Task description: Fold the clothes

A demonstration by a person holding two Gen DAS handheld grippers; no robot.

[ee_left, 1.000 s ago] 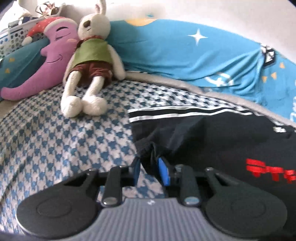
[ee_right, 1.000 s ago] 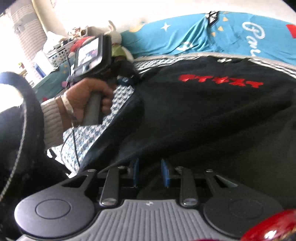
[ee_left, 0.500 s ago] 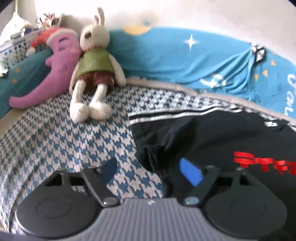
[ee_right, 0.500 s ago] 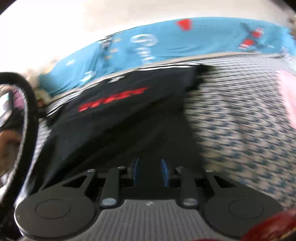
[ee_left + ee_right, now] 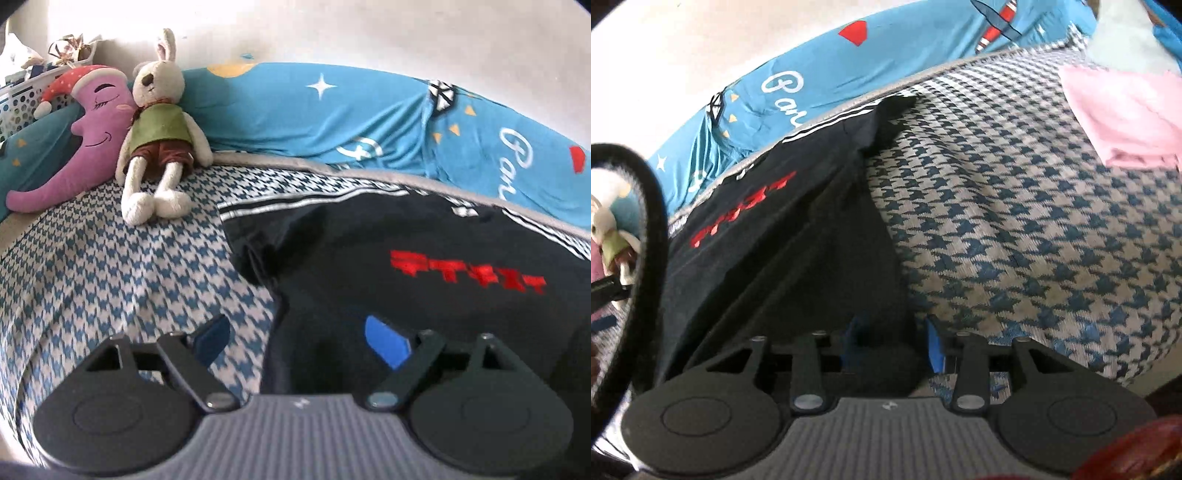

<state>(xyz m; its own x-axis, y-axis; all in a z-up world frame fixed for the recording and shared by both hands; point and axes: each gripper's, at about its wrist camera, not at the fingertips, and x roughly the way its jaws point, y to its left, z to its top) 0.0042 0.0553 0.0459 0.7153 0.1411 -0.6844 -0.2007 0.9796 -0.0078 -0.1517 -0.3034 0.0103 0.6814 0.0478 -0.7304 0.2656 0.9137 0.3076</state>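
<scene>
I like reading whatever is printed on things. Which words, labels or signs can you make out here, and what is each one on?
"Par": white script on the blue bedding; it runs on behind the black garment, the rest hidden.
Red print on the black garment: blocky marks, too blurred to read.
White mark on the left gripper body: too small to read.
Nothing else is legible.

Pale sunlit wall (image 5: 369, 33) behind a houndstooth-covered bed (image 5: 92, 266), blue bedding (image 5: 277, 110) alongside.

I count one black shirt (image 5: 424, 258), one stuffed rabbit (image 5: 159, 125), one purple moon pillow (image 5: 85, 140), one pink cloth (image 5: 1123, 110).
</scene>
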